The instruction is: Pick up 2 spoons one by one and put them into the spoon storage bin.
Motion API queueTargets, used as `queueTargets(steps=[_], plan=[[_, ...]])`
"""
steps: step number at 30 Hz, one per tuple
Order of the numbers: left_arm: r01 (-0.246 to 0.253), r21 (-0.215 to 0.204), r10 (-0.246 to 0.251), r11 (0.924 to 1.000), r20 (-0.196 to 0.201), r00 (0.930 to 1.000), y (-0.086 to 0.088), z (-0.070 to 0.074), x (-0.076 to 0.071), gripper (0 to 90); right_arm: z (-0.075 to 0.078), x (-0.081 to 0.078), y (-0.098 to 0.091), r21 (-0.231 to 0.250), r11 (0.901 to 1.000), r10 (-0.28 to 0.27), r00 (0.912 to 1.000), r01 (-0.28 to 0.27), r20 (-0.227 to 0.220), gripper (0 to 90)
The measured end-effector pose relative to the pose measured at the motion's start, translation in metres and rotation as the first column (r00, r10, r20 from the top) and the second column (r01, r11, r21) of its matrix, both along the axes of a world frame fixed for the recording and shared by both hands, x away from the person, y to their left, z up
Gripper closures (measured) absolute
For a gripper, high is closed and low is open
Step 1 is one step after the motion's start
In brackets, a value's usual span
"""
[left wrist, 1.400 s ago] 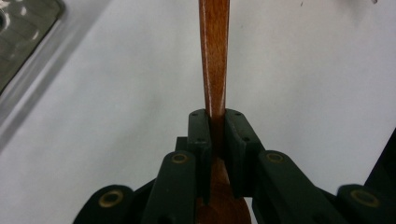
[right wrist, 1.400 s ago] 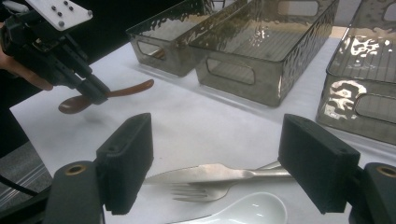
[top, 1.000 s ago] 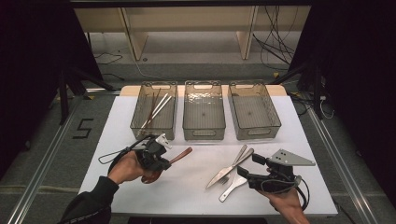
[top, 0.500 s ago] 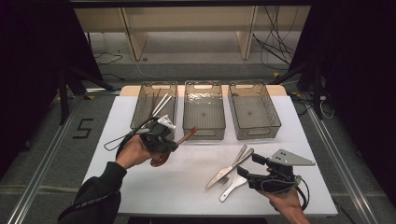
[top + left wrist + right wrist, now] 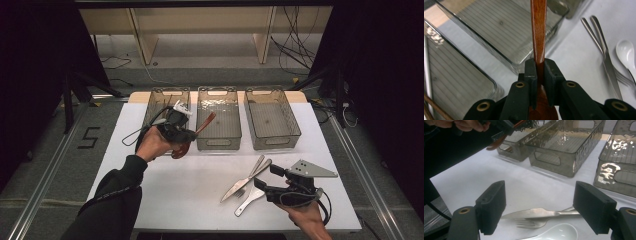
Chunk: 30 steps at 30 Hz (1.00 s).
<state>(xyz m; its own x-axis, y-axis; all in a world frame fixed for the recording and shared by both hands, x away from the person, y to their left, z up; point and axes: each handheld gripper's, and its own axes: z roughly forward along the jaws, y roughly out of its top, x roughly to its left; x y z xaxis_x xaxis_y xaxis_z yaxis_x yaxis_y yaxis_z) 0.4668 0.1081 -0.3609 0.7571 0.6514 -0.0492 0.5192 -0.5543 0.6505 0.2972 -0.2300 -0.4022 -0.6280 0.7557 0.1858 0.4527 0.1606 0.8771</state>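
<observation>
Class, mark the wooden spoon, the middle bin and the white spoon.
wooden spoon (image 5: 538, 30), left gripper view, on its handle.
middle bin (image 5: 218, 143), high view, on its near wall.
white spoon (image 5: 559, 231), right gripper view, on its bowl.

Clamped between black jaws at bottom centre: wooden spoon, handle running up. Clear bins upper left; knife, fork, perhaps white spoon, right.

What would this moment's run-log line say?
left hand-held gripper: shut on wooden spoon, beside middle bin | right hand-held gripper: open, over knife
</observation>
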Motion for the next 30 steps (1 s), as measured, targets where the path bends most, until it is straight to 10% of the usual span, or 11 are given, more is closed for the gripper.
queueTargets(steps=[30], plan=[[-0.094,-0.096,0.098,0.9909,0.027,0.9949,-0.045,0.0,0.065,81.0,0.0,0.0,0.0,0.003,0.9999,0.014,0.9999,-0.014,0.003,27.0]])
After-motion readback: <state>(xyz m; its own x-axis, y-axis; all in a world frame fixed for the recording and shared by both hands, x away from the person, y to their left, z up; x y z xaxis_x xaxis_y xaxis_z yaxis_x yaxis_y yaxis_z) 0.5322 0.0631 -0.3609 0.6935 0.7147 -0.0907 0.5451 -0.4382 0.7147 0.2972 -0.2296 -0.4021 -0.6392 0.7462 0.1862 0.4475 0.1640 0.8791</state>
